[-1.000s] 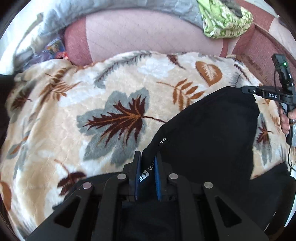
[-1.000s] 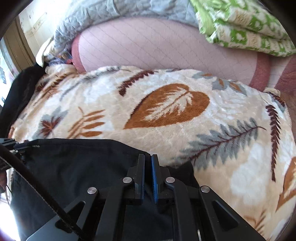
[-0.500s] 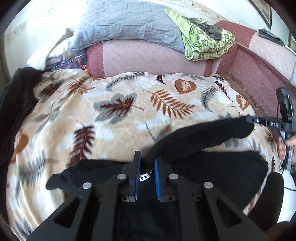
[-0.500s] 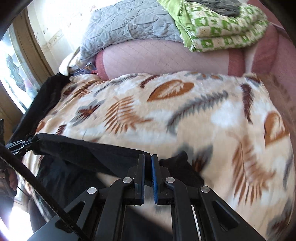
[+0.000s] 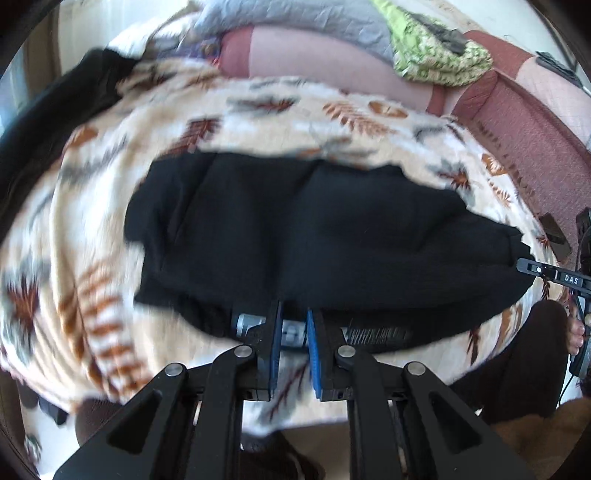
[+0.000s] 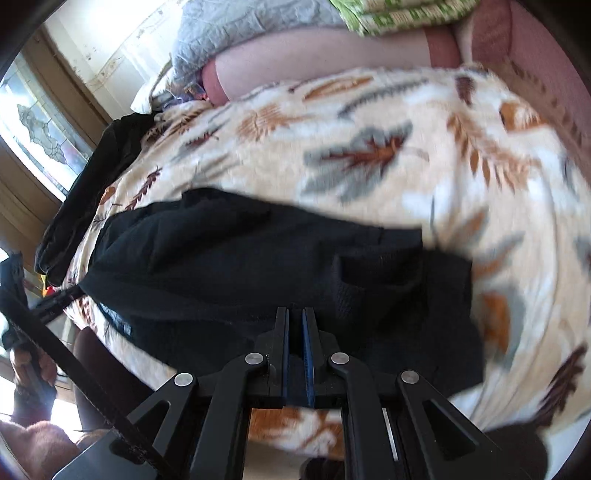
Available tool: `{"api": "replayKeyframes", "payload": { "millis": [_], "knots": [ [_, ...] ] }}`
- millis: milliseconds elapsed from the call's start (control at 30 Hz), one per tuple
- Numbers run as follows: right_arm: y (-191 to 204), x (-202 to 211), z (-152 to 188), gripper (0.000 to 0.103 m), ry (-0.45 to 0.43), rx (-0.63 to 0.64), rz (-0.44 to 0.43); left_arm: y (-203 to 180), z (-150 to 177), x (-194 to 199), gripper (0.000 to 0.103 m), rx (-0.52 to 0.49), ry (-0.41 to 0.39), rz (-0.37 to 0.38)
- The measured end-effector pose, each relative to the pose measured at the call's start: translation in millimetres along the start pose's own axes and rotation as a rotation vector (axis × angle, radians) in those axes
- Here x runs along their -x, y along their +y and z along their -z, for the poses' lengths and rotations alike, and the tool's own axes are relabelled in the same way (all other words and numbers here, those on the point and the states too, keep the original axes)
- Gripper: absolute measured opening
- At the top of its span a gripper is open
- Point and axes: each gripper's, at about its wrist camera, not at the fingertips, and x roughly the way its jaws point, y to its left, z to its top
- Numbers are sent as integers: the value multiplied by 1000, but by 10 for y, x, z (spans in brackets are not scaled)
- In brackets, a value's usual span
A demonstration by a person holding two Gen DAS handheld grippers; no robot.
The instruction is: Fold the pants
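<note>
Both grippers, left [image 5: 293,325] & right [image 6: 295,325], clamp tight on near edge of black pants [image 5: 314,236], lying doubled on leaf blanket [image 5: 92,258], prob. to square the fold.

A leaf-print blanket [image 5: 258,110] covers the near seat of a pink sofa [image 5: 314,55]. On the sofa's far back lie a grey quilt [image 5: 295,22] and a green cloth [image 5: 439,55]. At far left a window [image 6: 40,122] lets in bright daylight beside a pale wall [image 6: 110,37].
</note>
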Motion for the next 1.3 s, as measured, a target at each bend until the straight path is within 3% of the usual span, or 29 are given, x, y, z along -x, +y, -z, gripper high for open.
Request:
{"api": "replayKeyframes", "payload": {
  "millis": [200,233,300,367,567,733,800,833,900,933,967,1000,1067,1300],
  "knots": [
    [-46,-2,284,7,29,-14,45,303,111,174,15,90,1,-73],
    [-64,20,313,8,29,-23,45,353,104,217,17,111,-8,-82],
    [-114,72,377,8,35,-49,42,450,75,306,32,158,-36,-89],
    [-172,139,439,8,41,-68,50,489,42,355,36,183,-60,-86],
    [-408,506,553,11,6,-109,190,357,-103,378,46,178,-92,-79],
    [-602,610,345,12,-67,-169,176,135,-208,260,47,149,-76,-52],
    [-580,508,202,22,-77,-159,158,47,-209,241,47,137,-68,-47],
    [-567,438,143,36,-77,-153,150,-6,-205,230,47,130,-61,-42],
    [-573,242,41,52,-58,-151,158,-73,-197,222,51,119,-56,-44],
    [-582,153,4,49,-49,-154,169,-107,-195,220,52,111,-58,-52],
    [-580,72,-28,38,-39,-149,173,-134,-200,218,53,104,-59,-60],
    [-572,39,-54,14,-33,-137,176,-160,-208,212,53,97,-59,-68],
    [-556,79,-79,7,-51,-118,182,-187,-242,181,54,92,-56,-73],
    [-872,369,-2,0,-124,-211,234,-254,-313,14,54,123,-30,-44]
  ]
}}
